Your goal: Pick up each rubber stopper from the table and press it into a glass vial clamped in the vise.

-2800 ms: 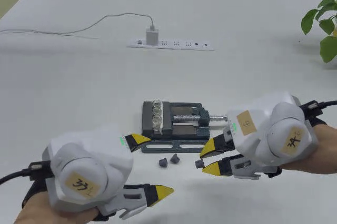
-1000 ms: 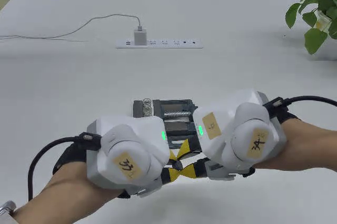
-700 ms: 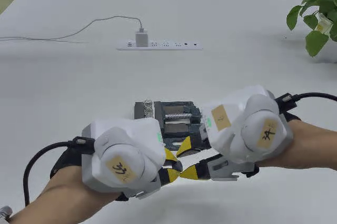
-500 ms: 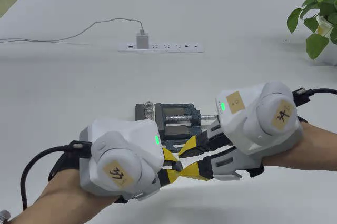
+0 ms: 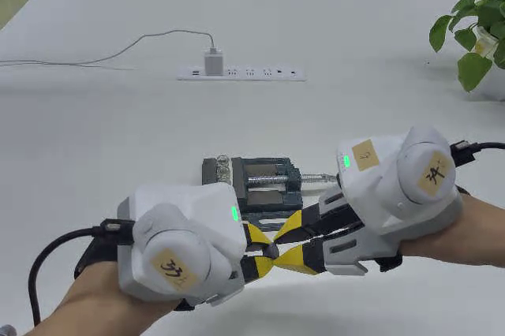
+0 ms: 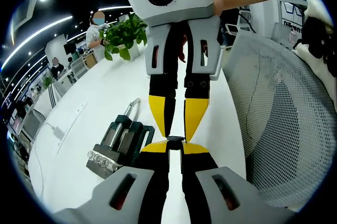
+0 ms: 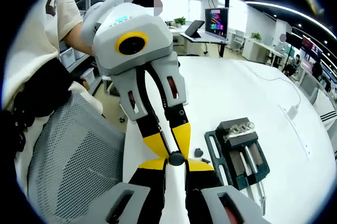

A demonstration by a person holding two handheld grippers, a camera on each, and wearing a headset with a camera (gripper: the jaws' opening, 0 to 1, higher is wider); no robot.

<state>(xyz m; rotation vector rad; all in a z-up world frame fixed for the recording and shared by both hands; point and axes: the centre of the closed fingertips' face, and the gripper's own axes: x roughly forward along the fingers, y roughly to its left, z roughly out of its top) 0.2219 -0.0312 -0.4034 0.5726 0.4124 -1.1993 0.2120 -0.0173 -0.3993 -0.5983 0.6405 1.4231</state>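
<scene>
A small dark stopper (image 7: 175, 157) hangs above the bench (image 5: 118, 115), caught where the two tools meet tip to tip. The left gripper (image 6: 175, 145) and the right gripper (image 7: 175, 162) both have their jaws drawn in until the yellow tips pinch this one piece. I cannot tell which pair bears the weight. In the head view the vise (image 5: 264, 186) sits at 12 o'clock from that meeting point, and the row of glass vials (image 5: 225, 164) is clamped upright at its 9 o'clock end. In the right gripper view two loose stoppers (image 7: 200, 153) lie on the bench near 3 o'clock from the held one, between it and the vise. The stopper is probably very light, soft and grippy. It should not slide in the jaws, but it could squash or twist under a hard squeeze, and it is small enough to flick away if one side lets go unevenly. The best hold is likely across its wider head, leaving the narrower plug end free to enter a vial mouth. The vials are stiff and brittle, so the push should go straight down their axis, without sideways lean against the rim.
</scene>
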